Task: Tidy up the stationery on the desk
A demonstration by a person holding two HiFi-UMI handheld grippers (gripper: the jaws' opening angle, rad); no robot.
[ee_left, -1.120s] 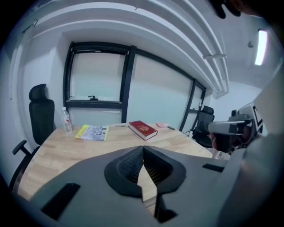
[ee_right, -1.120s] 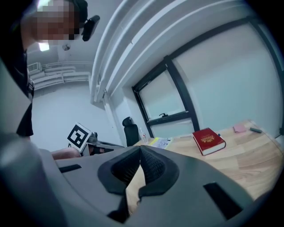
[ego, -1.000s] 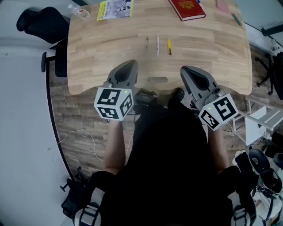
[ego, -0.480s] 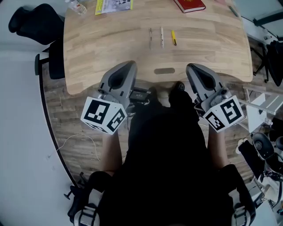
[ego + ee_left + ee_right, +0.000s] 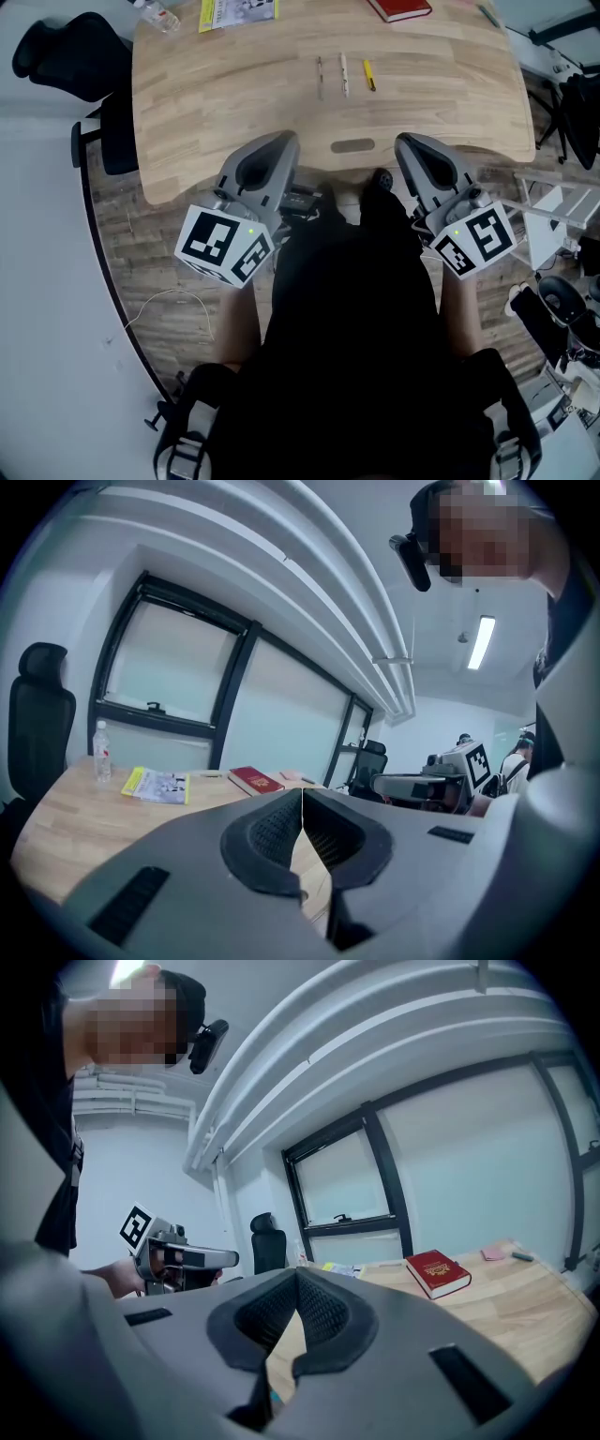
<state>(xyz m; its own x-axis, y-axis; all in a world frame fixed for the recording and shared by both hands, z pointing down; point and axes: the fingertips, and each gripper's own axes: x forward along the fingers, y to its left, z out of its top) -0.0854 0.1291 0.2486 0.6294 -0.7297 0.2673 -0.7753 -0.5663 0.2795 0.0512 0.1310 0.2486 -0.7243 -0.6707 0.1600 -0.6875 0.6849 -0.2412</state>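
- Head view: three pens lie side by side in the middle of the counter (image 5: 216,94). They run parallel, near to far, with narrow gaps between them: a dark pen (image 5: 319,76) on the left, a white pen (image 5: 343,75) in the middle and a yellow pen (image 5: 369,77) on the right.
- A red book (image 5: 405,8) lies flat at the far edge, right of centre. The right gripper view shows a gold emblem on its cover.
- Further right in that view lie a pink note (image 5: 493,1253) and a fourth pen (image 5: 522,1256), close together.
- A yellow-edged booklet (image 5: 237,11) lies at the far edge, left of centre. A clear bottle (image 5: 157,15) is just to its left, and it stands upright in the left gripper view.
- A black chair (image 5: 56,56) stands off the counter's far-left corner.
- Between the three pens and the near edge there is only an oval slot (image 5: 352,146) in the wood.
- The left hand-held gripper (image 5: 284,141) hangs at the near edge, left of the slot, pointing toward the far side. Its jaws meet tip to tip with nothing between them, and it touches nothing.
- The right hand-held gripper (image 5: 405,142) hangs at the near edge, right of the slot, pointing the same way. Its jaws are closed together, it is empty, and it touches nothing.
- Both are well apart from the three pens, which lie farther in, roughly between their two lines.
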